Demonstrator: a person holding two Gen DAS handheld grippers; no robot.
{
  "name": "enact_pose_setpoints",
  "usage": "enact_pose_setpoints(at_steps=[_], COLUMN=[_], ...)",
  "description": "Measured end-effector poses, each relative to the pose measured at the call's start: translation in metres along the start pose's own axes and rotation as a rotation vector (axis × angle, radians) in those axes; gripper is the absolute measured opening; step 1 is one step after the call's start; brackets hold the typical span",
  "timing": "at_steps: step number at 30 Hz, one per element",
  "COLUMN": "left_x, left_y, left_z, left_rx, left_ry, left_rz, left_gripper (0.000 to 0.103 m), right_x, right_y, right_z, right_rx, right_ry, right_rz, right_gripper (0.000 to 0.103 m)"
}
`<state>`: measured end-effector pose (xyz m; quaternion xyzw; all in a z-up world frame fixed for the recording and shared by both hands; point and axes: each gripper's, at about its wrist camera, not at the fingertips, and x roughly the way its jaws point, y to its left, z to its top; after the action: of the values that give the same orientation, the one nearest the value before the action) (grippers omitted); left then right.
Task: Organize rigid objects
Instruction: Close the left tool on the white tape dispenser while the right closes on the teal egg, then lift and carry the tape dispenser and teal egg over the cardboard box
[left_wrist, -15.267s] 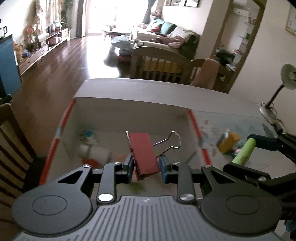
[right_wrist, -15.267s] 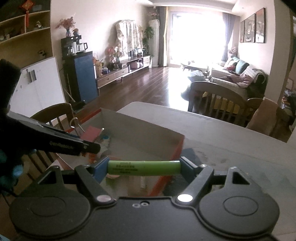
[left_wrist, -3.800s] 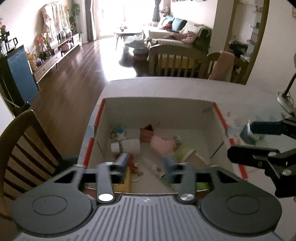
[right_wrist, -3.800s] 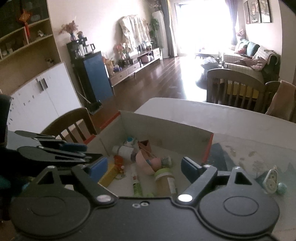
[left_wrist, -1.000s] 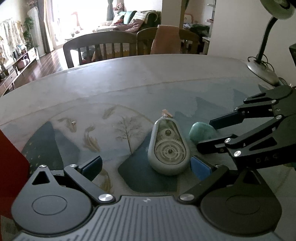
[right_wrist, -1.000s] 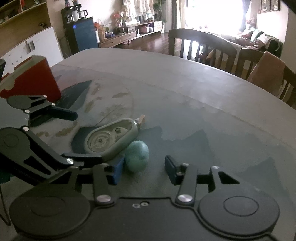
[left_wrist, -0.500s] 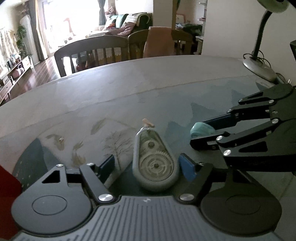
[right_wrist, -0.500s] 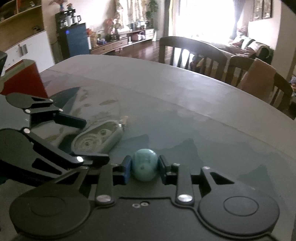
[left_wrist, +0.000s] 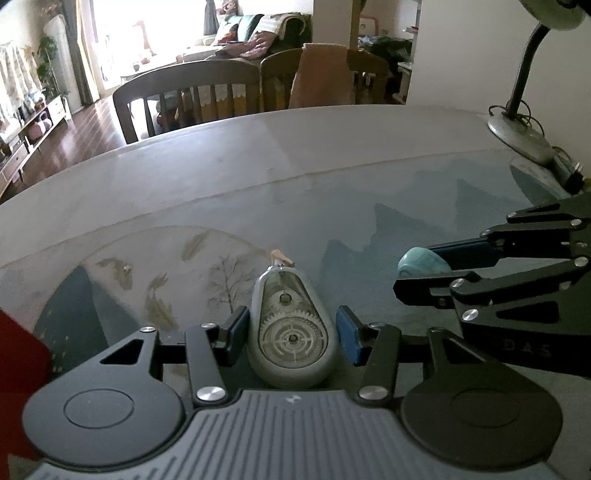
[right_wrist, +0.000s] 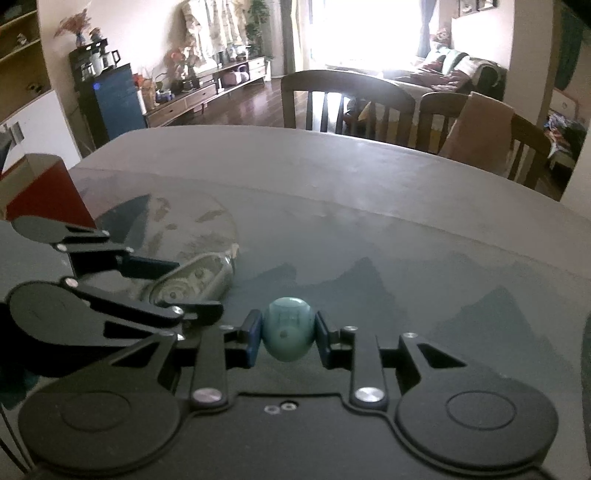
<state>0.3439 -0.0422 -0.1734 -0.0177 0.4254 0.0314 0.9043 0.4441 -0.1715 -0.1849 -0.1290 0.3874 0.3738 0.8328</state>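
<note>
A grey correction-tape dispenser (left_wrist: 291, 328) with clear gears lies on the table between the pads of my left gripper (left_wrist: 291, 332), which is shut on it. It also shows in the right wrist view (right_wrist: 192, 278). My right gripper (right_wrist: 285, 334) is shut on a small teal egg-shaped object (right_wrist: 287, 328), which also shows in the left wrist view (left_wrist: 421, 262) just right of the dispenser. The two grippers sit side by side, close together.
The red-edged cardboard box (right_wrist: 40, 184) stands at the left, its corner also in the left wrist view (left_wrist: 18, 350). A desk lamp (left_wrist: 524, 122) stands at the far right. Wooden chairs (right_wrist: 343, 99) line the table's far edge. The painted table mat (left_wrist: 369, 206) stretches ahead.
My left gripper has closed in on the tape dispenser. My right gripper keeps its hold on the teal egg.
</note>
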Motion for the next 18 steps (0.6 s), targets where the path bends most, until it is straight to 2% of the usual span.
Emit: enact_pose_setpoints(at_steps=[8,18], left_x=[-0.036,-0.103], left_y=[0.011,0.030], left_z=[-0.003,-0.014], left_rx=[-0.056,-0.093], left_ry=[-0.008,-0.057], left_rz=[-0.028,-0.044], left_gripper=[0.051,0.051], right_x=[-0.036,-0.086], right_y=[0.029,0.076], right_z=[0.002,0.008], right_rx=[0.027,0.018], right_ry=[-0.001,-0.025], right_rz=[-0.023,-0.029], right_gripper=[0.030,0.030])
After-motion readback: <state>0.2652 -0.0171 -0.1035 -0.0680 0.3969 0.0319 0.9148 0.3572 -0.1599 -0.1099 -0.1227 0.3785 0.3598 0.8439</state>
